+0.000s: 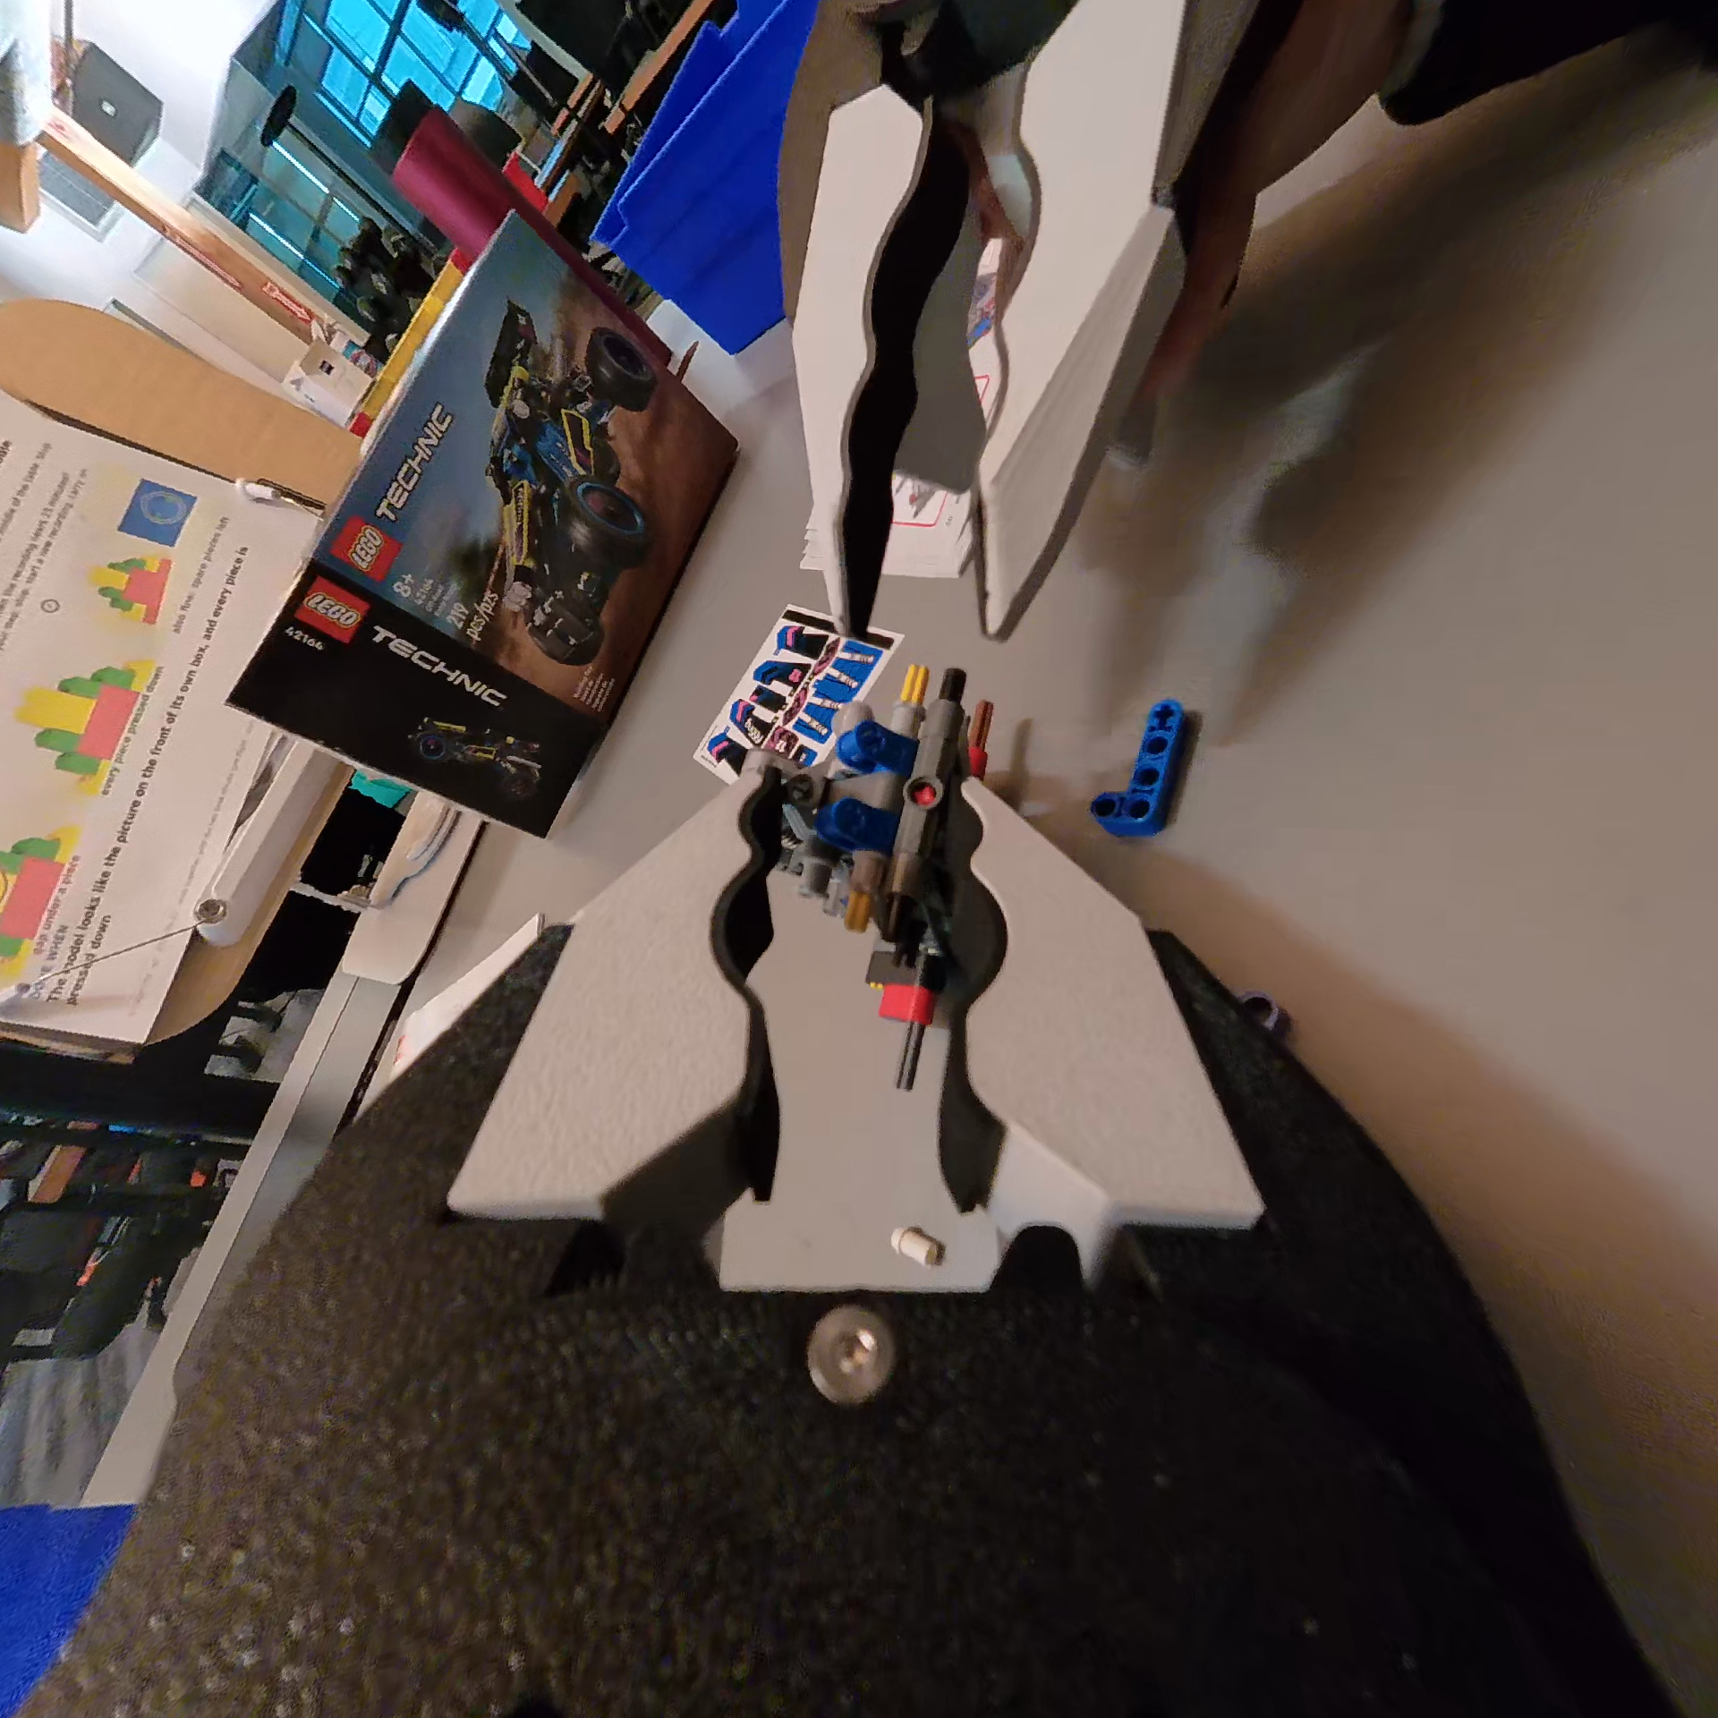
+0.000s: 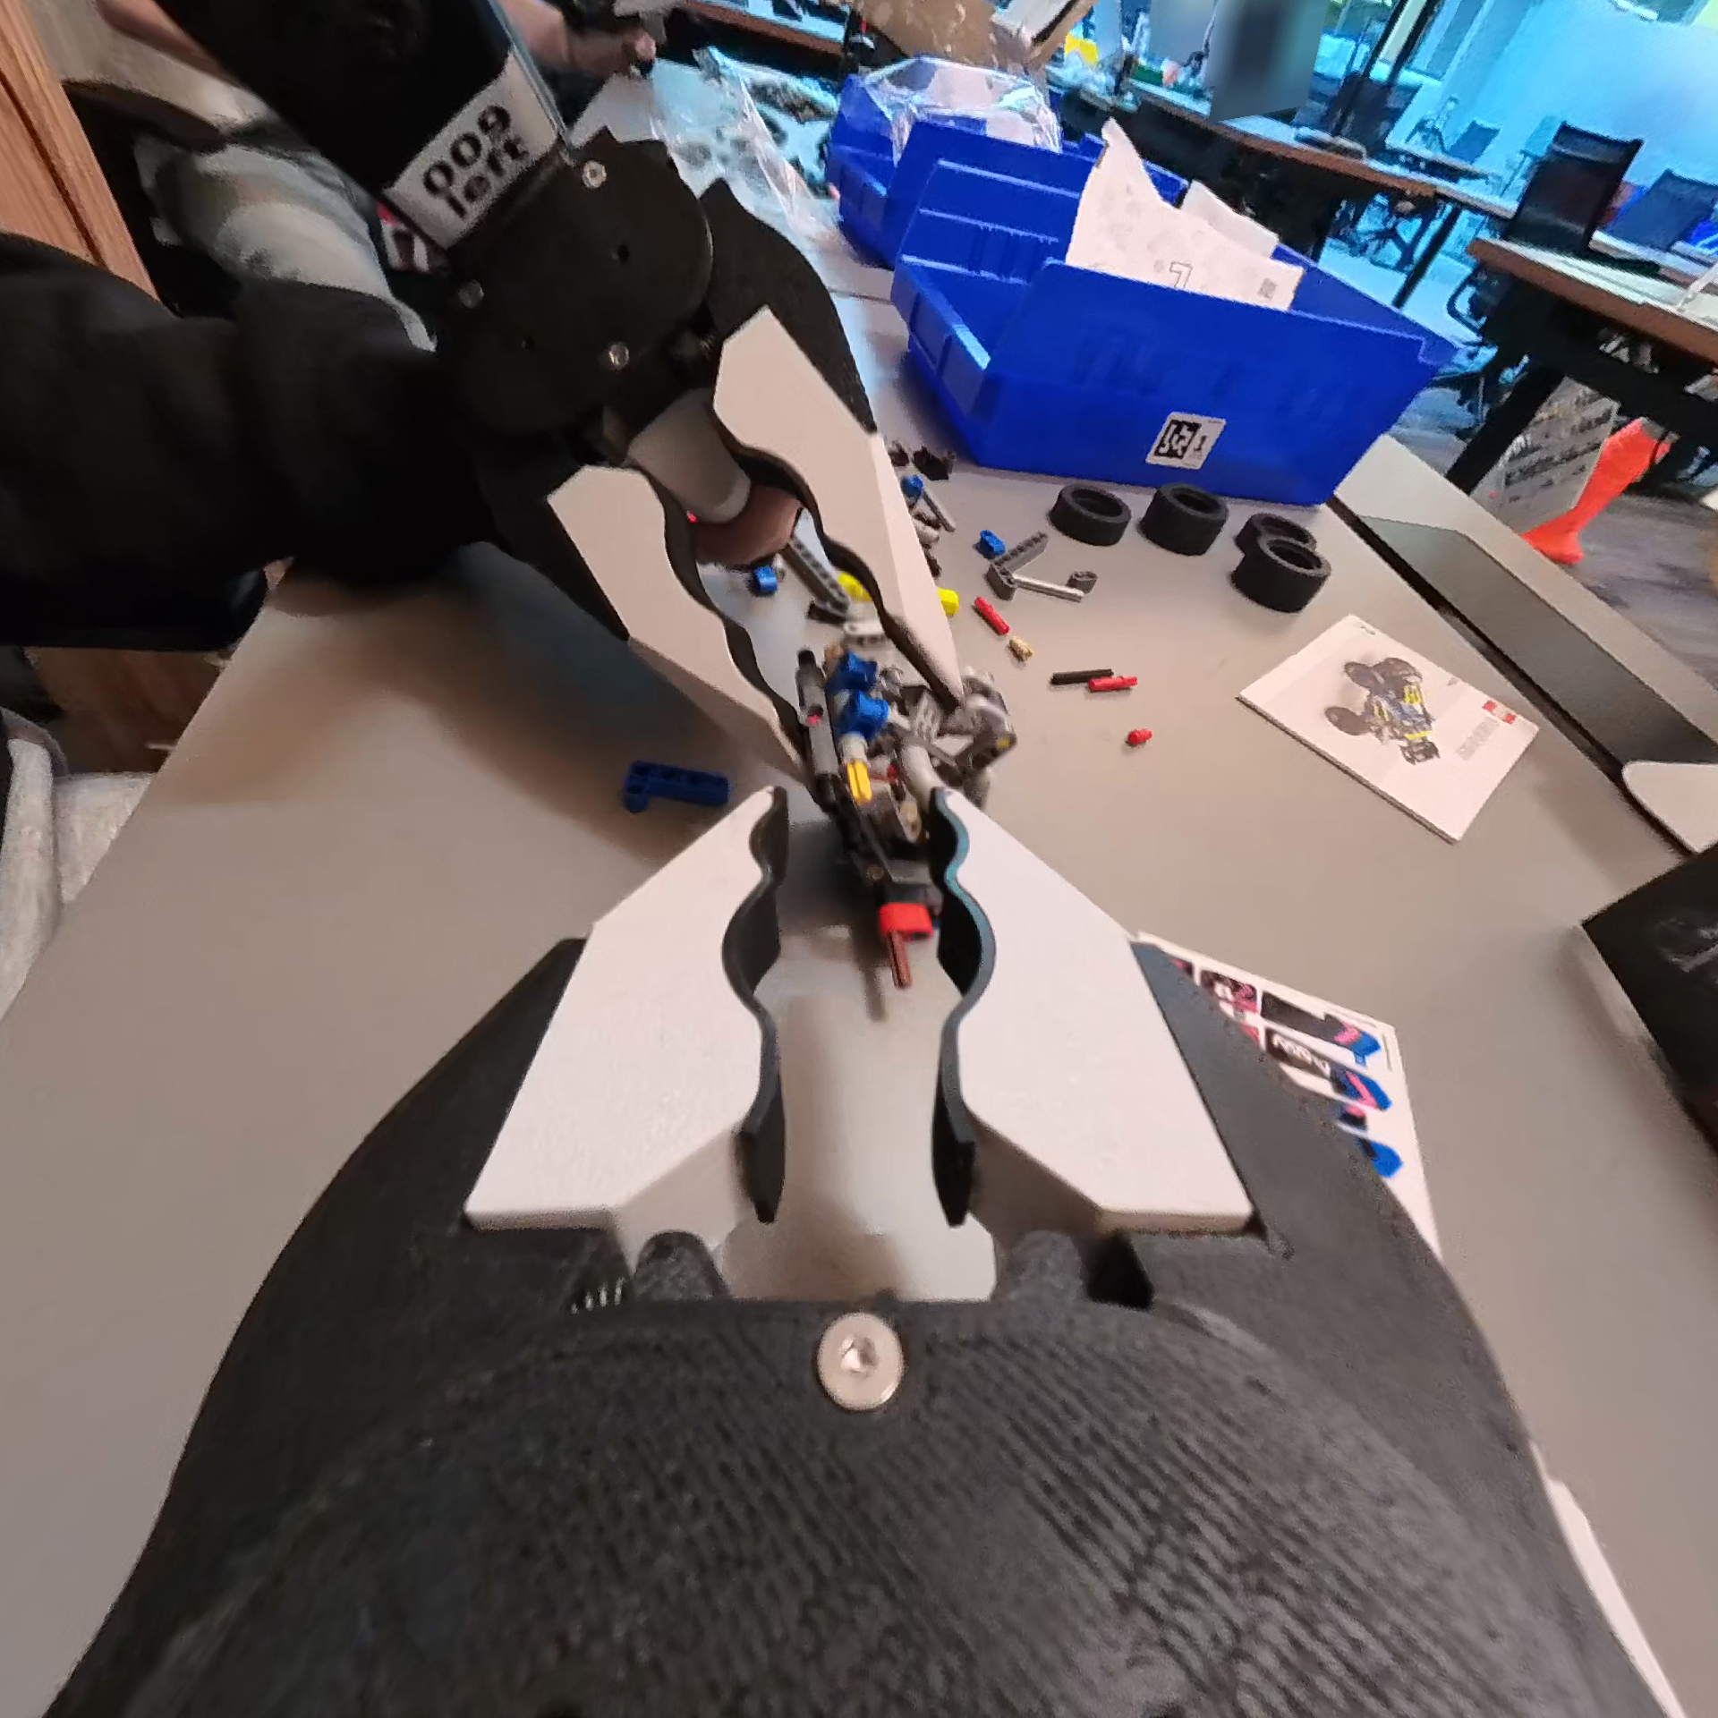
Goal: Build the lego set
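Note:
A partly built Lego assembly (image 1: 883, 818) of grey, black, blue, yellow and red parts sits just above the grey table (image 1: 1394, 651). My left gripper (image 1: 860, 799) is shut on its blue-and-grey middle. In the right wrist view the left gripper (image 2: 874, 725) comes in from the upper left, held by a black-sleeved arm. My right gripper (image 2: 855, 809) is open. Its fingers stand on either side of the assembly's (image 2: 874, 772) near end, which has a red part (image 2: 906, 920). In the left wrist view the right gripper (image 1: 925, 632) hangs from the top. A blue L-shaped beam (image 2: 674, 784) lies loose beside them.
The set's box (image 1: 502, 558) stands to the left and a sticker sheet (image 2: 1301, 1050) lies by my right gripper. An instruction booklet (image 2: 1390, 720), several black tyres (image 2: 1181, 516), scattered small parts (image 2: 1023, 595) and blue bins (image 2: 1162, 372) lie beyond. My left and right fingertips are right by each other.

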Demonstrator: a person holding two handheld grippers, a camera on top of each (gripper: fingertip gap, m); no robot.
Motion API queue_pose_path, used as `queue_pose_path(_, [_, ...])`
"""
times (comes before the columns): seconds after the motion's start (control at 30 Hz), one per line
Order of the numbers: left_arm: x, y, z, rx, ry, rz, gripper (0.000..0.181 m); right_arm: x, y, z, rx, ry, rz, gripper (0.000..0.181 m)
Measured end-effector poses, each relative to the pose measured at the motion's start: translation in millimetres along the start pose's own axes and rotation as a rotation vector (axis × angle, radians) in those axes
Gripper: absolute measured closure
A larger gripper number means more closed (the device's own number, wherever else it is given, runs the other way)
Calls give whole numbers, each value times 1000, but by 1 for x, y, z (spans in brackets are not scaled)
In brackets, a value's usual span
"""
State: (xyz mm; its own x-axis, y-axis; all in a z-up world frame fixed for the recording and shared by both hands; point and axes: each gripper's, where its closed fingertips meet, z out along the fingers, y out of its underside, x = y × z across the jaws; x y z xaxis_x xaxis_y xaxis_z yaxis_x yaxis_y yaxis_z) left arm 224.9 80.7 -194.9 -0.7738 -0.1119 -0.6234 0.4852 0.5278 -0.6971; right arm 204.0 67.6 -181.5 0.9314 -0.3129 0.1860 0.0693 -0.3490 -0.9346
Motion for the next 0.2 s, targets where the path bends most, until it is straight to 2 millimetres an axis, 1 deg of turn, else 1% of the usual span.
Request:
queue_pose_path(0.03, [0,0,0,0,-1,-4,149,1,4,-3,-16,2,1,152])
queue_pose_path(0.1, [-1,1,-1,-4,-3,-10,149,-2,12,-6,-55,-23,43,151])
queue_pose_path(0.17, [-3,2,-2,-11,-10,-25,149,-10,21,-7,-128,-64,84,151])
queue_pose_path(0.2, [-4,3,-2,-14,-15,-36,149,-14,26,-6,-179,-72,79,153])
